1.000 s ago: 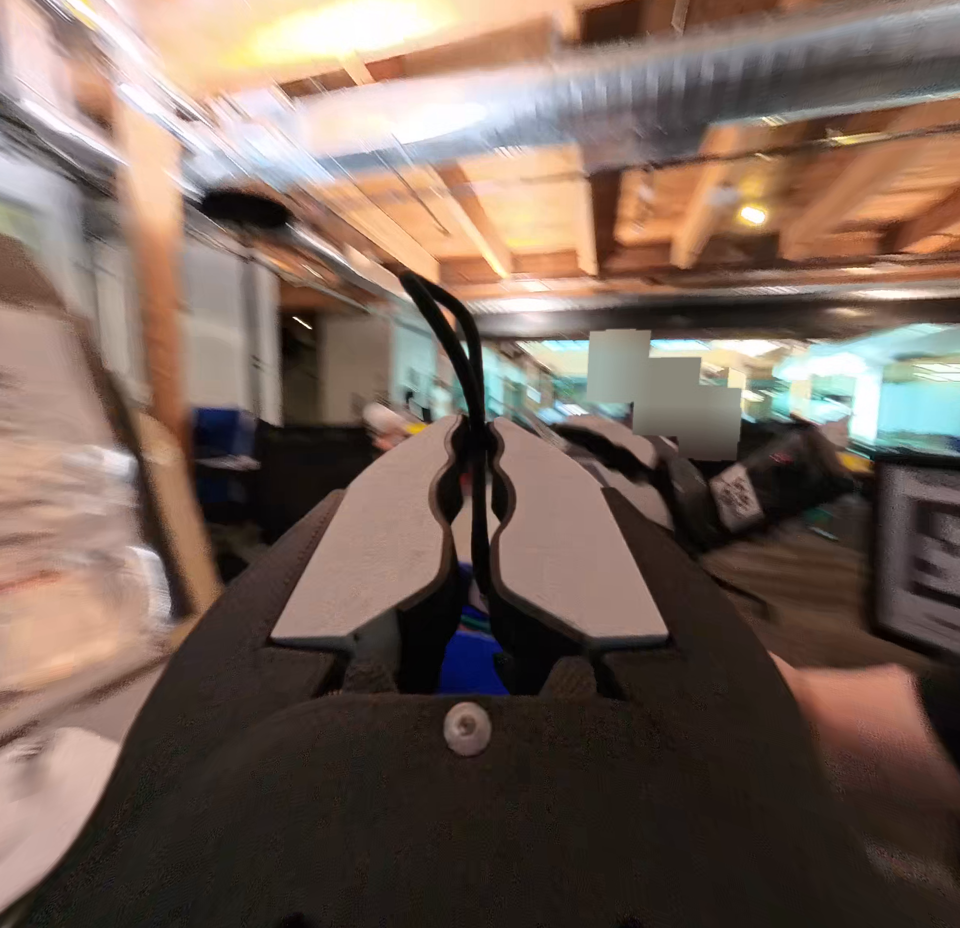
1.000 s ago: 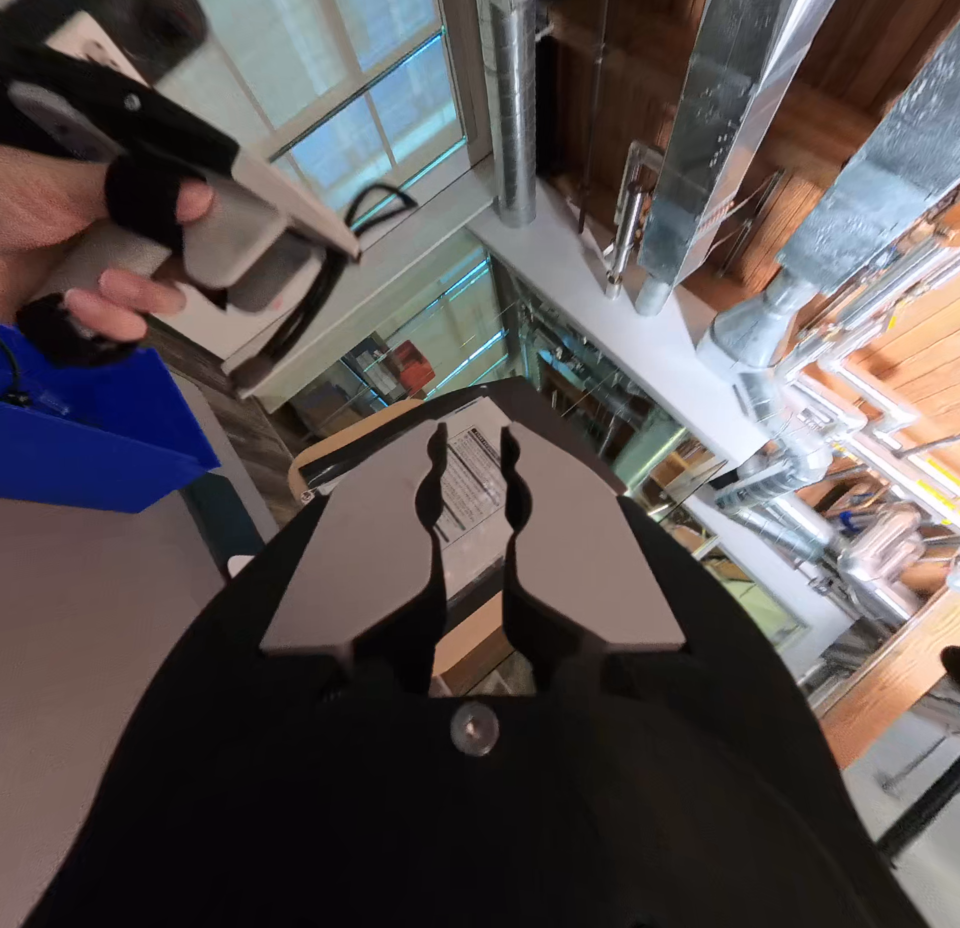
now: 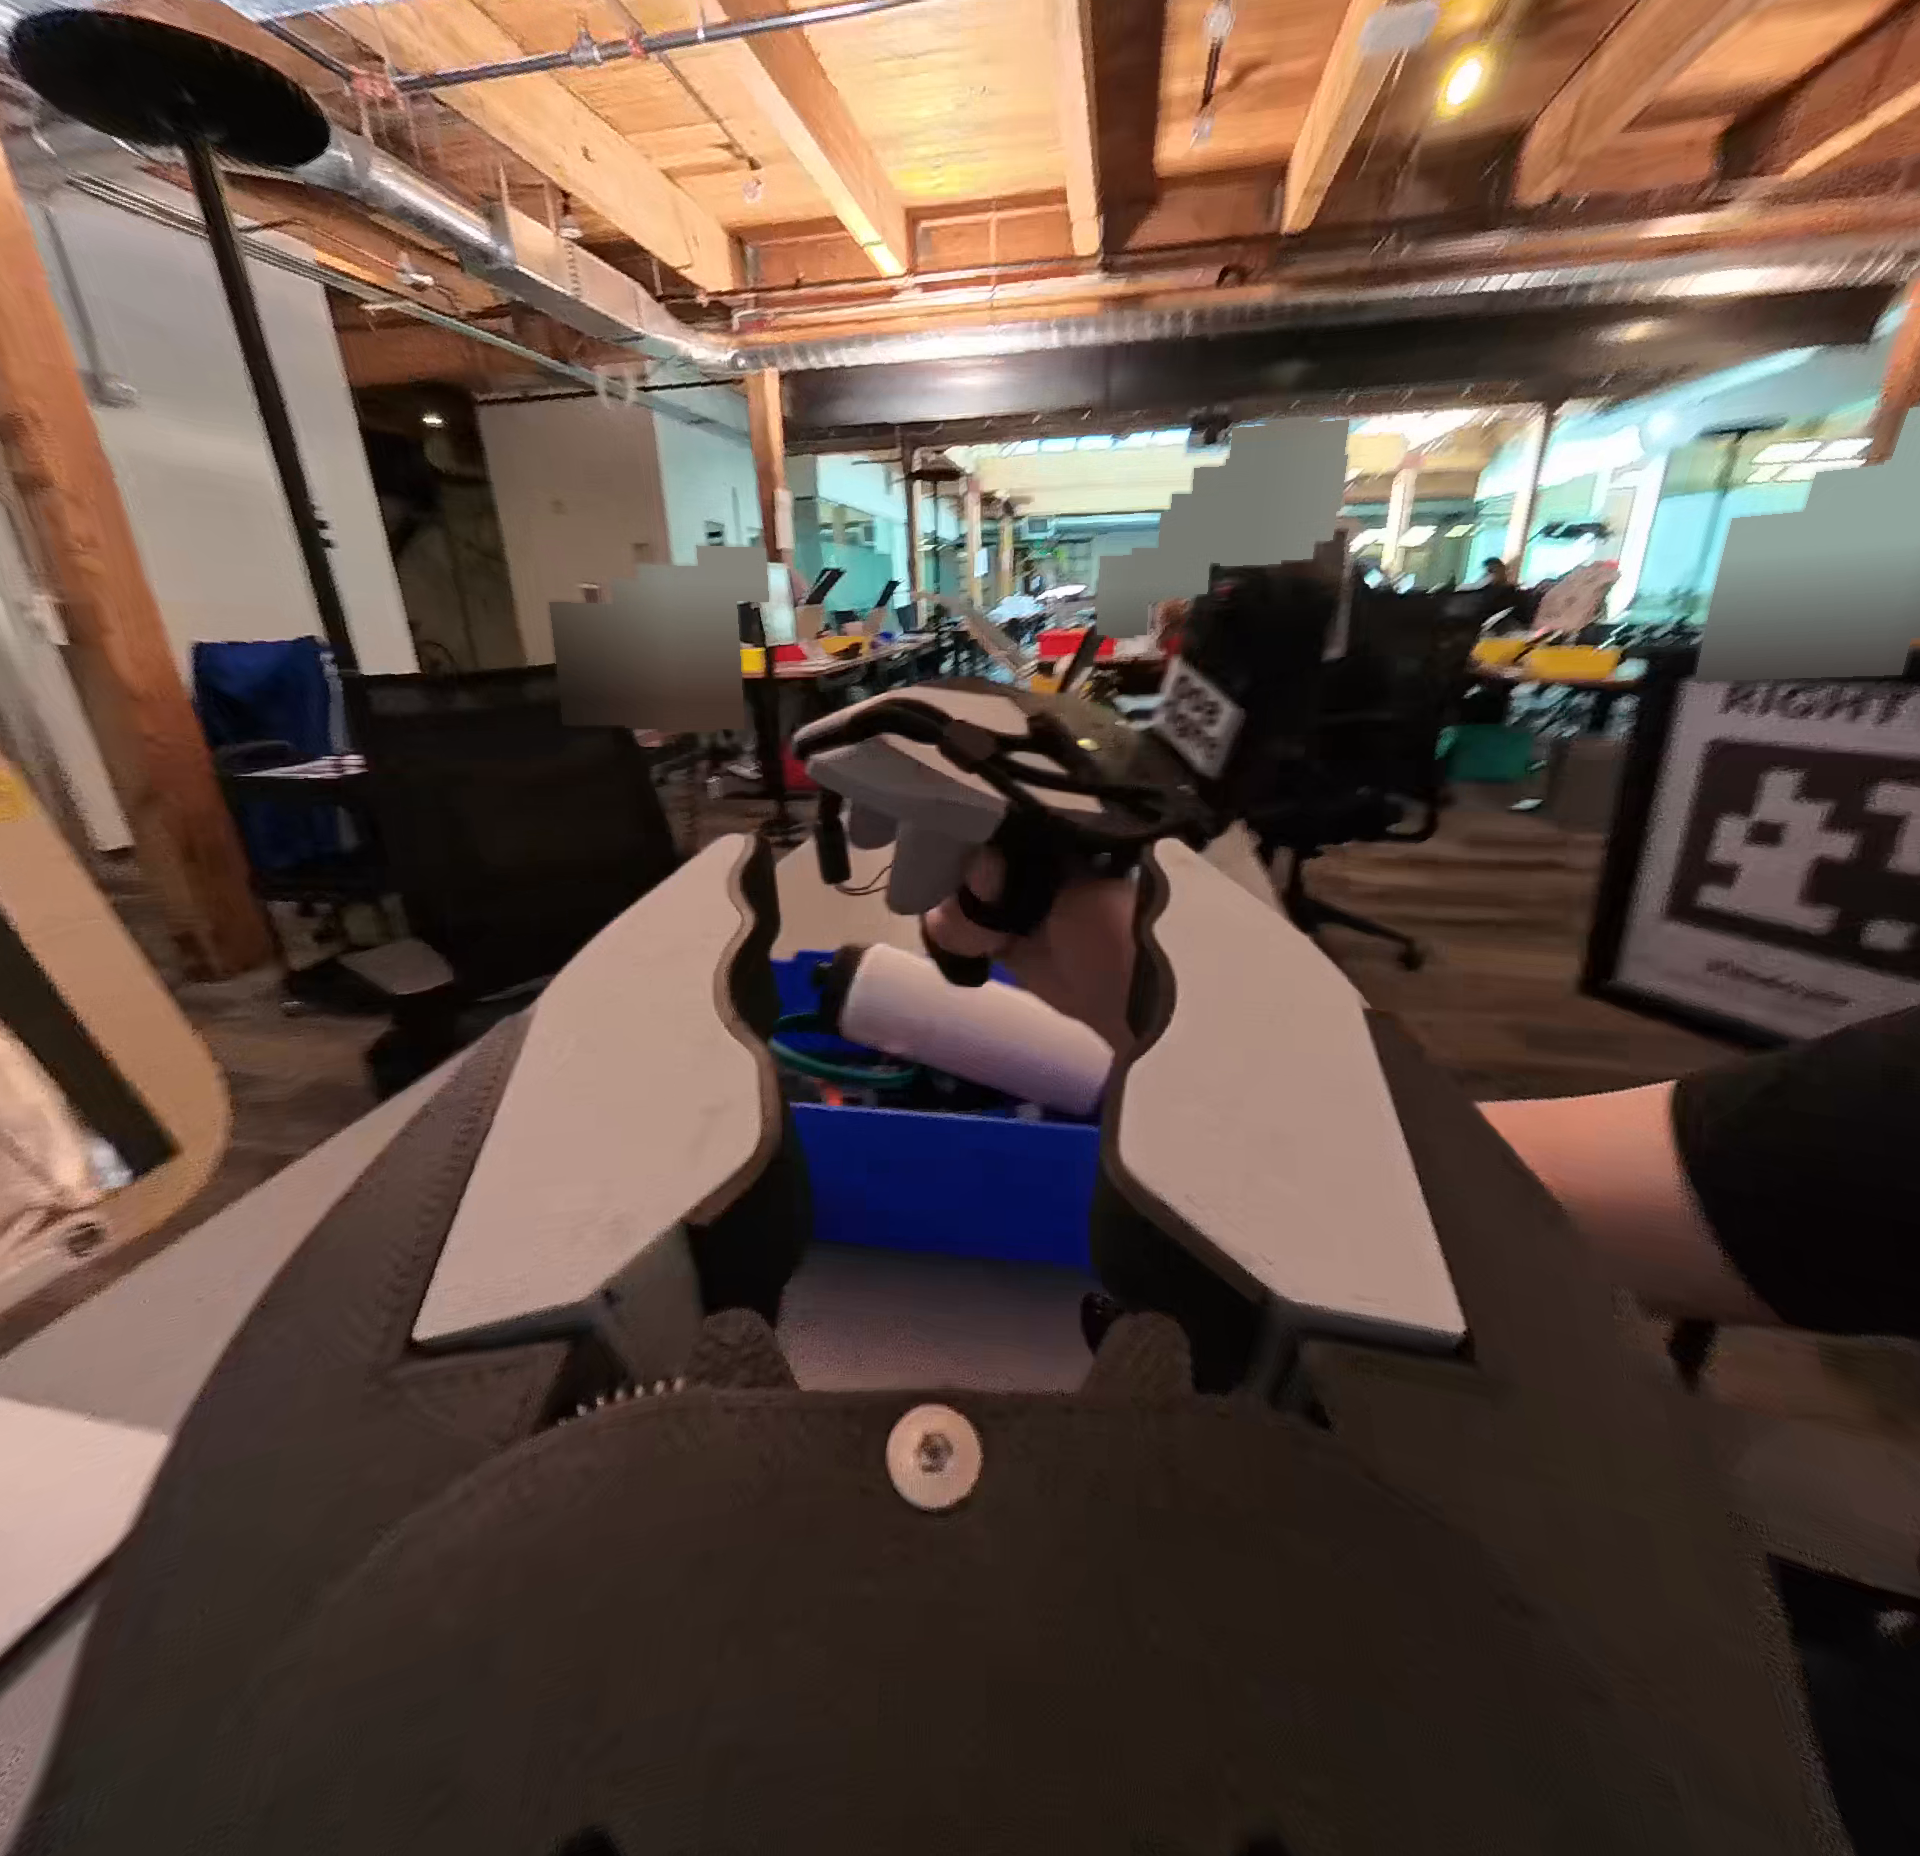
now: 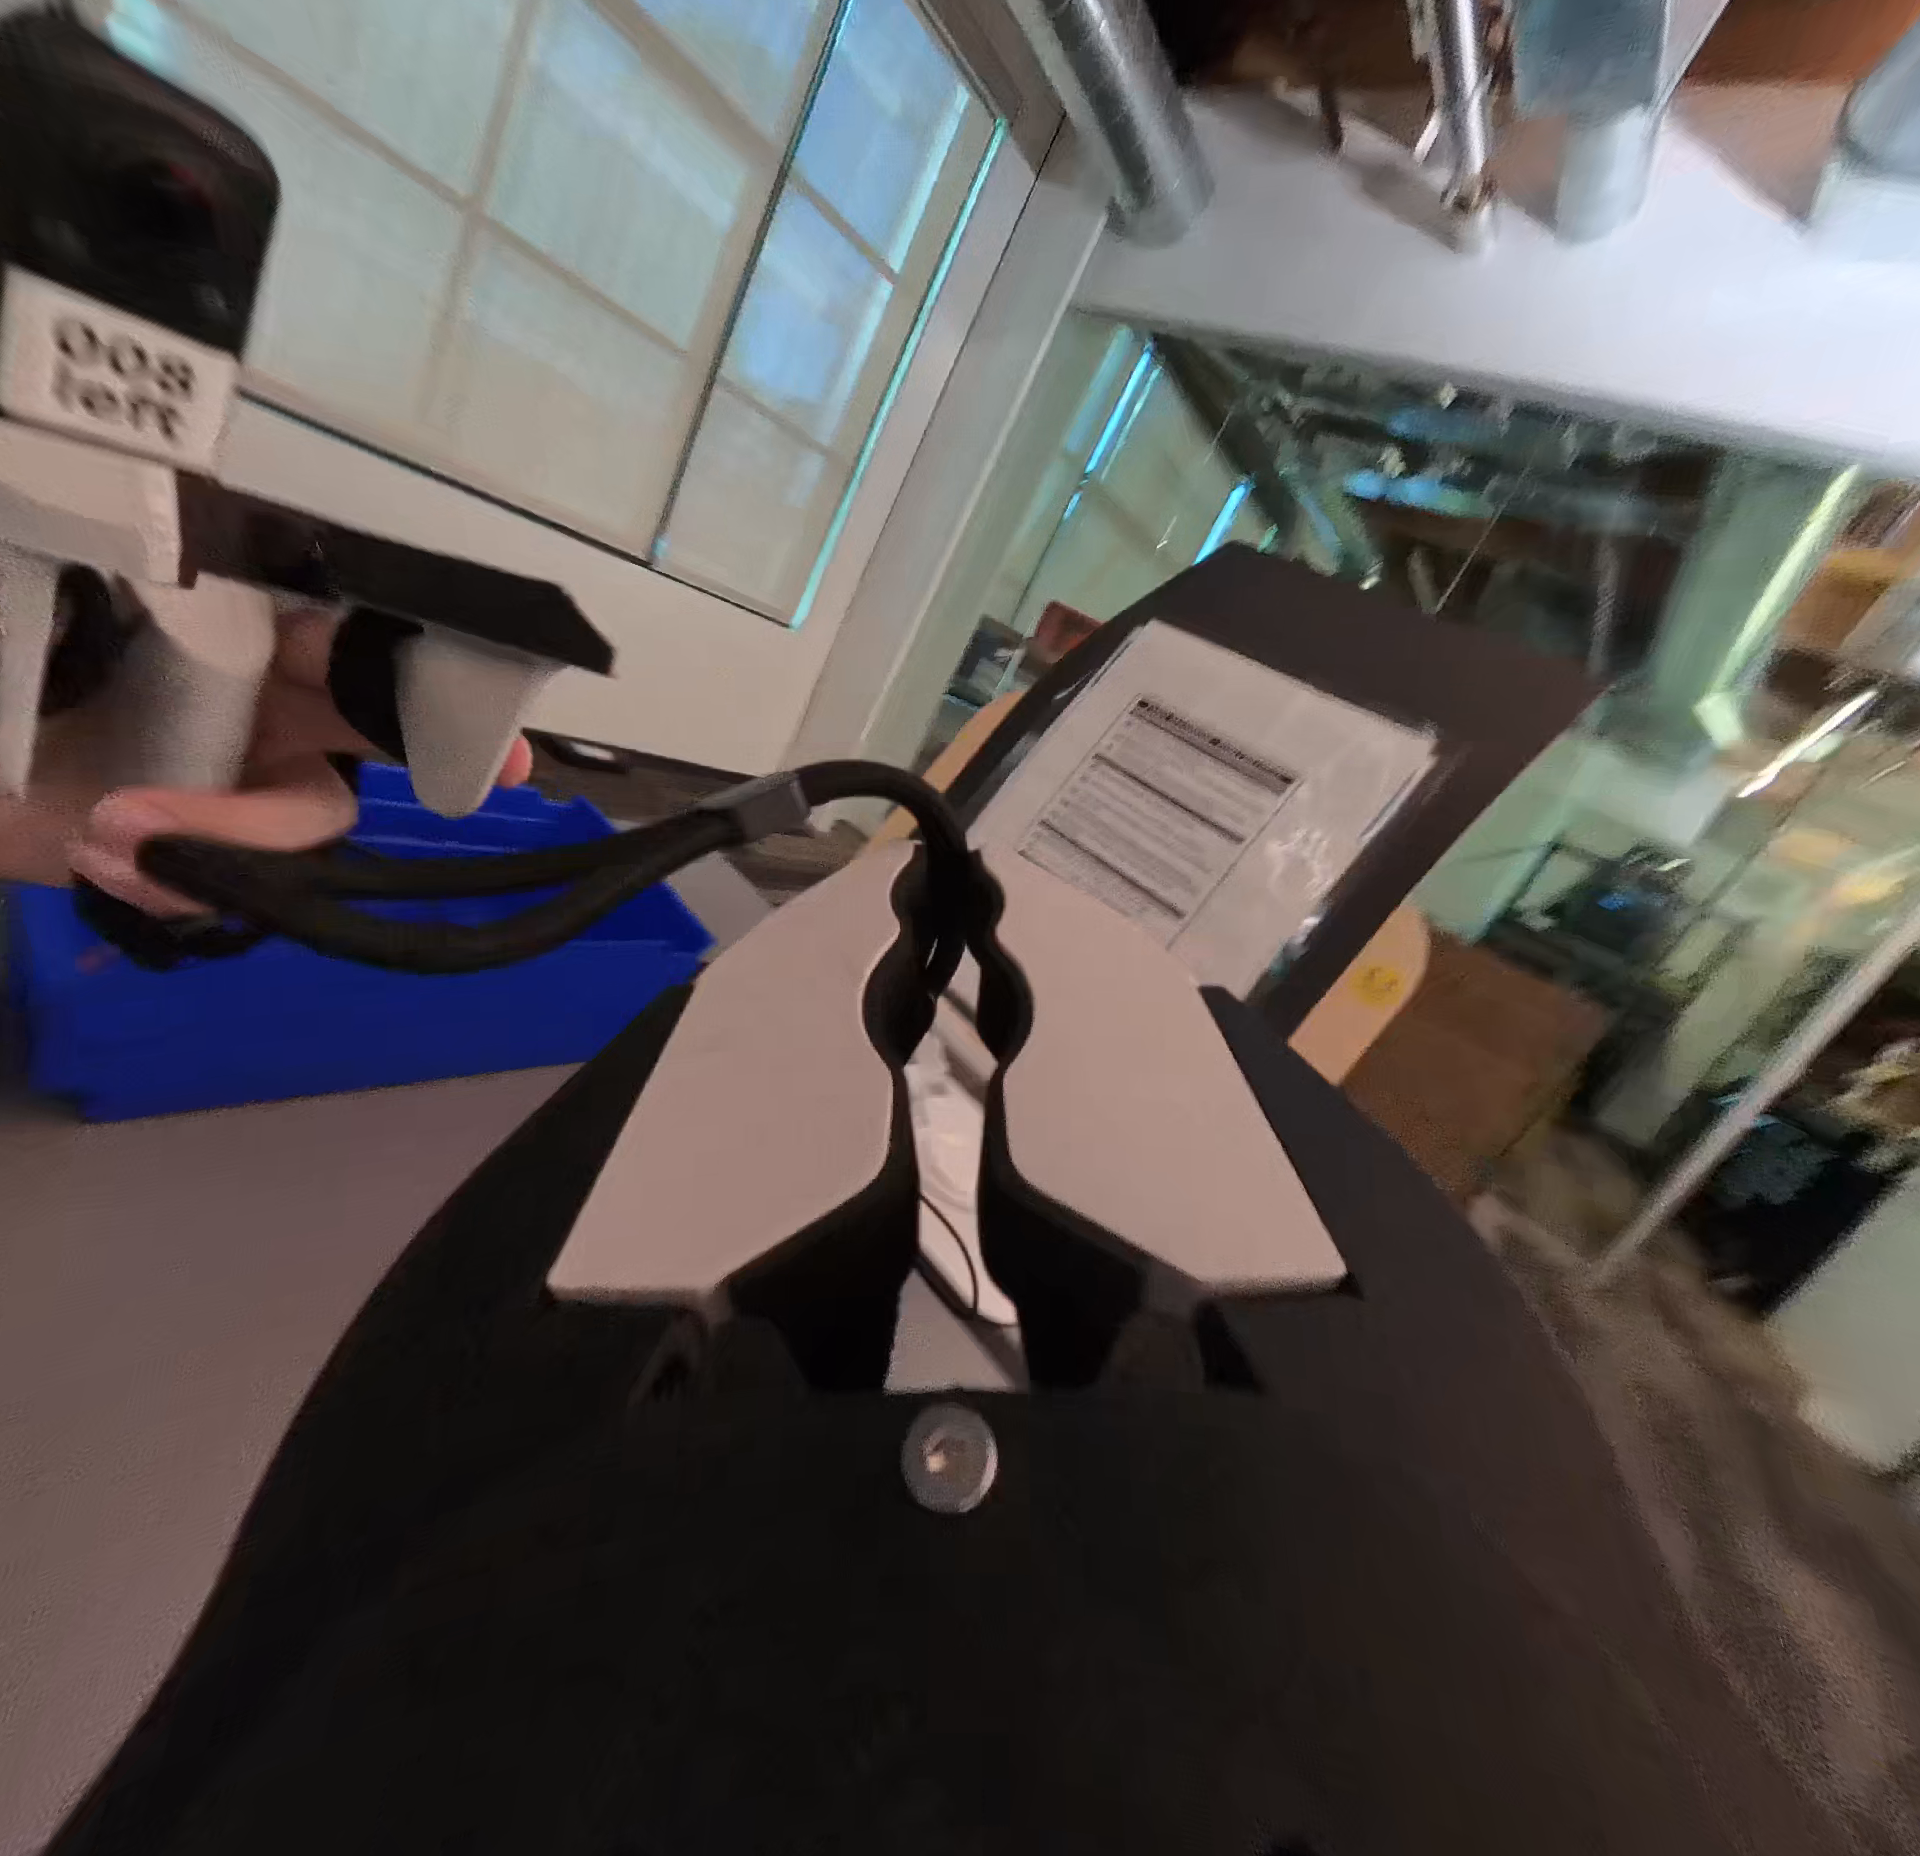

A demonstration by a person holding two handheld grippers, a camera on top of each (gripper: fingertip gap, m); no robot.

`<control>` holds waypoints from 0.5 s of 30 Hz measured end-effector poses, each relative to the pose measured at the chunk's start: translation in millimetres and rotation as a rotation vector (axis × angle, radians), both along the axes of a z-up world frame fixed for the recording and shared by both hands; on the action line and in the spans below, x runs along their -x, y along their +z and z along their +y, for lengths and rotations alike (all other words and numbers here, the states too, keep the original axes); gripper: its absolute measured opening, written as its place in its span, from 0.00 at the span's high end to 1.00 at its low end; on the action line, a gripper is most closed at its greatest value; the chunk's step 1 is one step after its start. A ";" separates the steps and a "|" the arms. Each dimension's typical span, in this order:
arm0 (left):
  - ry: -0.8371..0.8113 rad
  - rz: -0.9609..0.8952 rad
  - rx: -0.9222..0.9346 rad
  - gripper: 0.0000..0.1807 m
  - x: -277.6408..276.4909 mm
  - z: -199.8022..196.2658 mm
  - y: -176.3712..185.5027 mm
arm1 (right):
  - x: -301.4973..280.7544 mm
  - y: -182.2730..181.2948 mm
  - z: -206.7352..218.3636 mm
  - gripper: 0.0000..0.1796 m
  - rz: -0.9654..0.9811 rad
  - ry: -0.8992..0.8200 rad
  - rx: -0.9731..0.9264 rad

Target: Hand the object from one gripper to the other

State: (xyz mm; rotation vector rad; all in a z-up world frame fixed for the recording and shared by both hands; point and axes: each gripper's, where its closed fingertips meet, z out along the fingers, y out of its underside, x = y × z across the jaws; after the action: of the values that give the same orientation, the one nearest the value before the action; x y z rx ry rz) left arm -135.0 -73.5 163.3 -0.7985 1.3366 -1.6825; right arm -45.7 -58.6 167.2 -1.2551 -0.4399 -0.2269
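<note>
Right wrist view, looped black cord (image 4: 582, 871), jaws clamped

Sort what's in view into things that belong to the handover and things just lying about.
Part of the job:
- black cable
- right gripper, fingers shut on the cable
- left gripper, fingers open

Lying about:
- blue bin
- white bottle in the bin
- grey table

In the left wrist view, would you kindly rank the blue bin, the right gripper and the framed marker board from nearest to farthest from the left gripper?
1. Blue bin: on the table, seen straight ahead through the left gripper's open fingers.
2. Right gripper: held above and beyond the bin.
3. Framed marker board: far right, standing on the floor.
</note>
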 end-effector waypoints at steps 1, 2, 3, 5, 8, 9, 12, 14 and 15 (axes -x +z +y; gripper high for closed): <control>-0.028 0.006 0.029 0.66 0.4 0.5 0.1 | -3.3 0.6 -0.9 0.97 0.066 0.049 0.014; -0.041 0.015 0.045 0.66 -0.2 1.9 -0.9 | -3.9 2.4 -2.8 0.96 0.129 0.111 0.016; -0.037 0.021 0.042 0.66 -1.4 3.9 -2.6 | -3.8 1.9 -2.8 0.96 0.192 0.172 0.042; -0.003 0.026 -0.003 0.68 -4.5 6.9 -7.6 | -3.4 -5.3 2.0 0.96 0.338 0.276 0.154; 0.056 0.071 -0.083 0.71 -14.2 6.4 -21.9 | 5.2 -10.2 4.9 0.96 0.671 0.523 0.315; 0.076 0.103 -0.111 0.72 -19.4 5.3 -29.7 | 7.2 -10.6 5.5 0.96 0.775 0.600 0.349; 0.062 0.201 -0.128 0.72 -32.5 -4.0 -51.9 | 15.2 -18.6 11.4 0.98 0.853 0.684 0.396; 0.011 0.229 -0.046 0.73 -37.3 -9.3 -56.6 | 29.3 -23.0 13.0 0.97 0.792 0.712 0.414; -0.028 0.237 0.016 0.75 -38.3 -11.0 -56.7 | 38.4 -23.6 11.8 0.96 0.767 0.740 0.425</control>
State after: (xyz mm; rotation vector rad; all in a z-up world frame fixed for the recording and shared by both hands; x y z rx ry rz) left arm -96.7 -84.5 106.6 -1.0175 1.5015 -1.6609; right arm -84.1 -46.8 143.6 -1.3902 -0.2548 0.9928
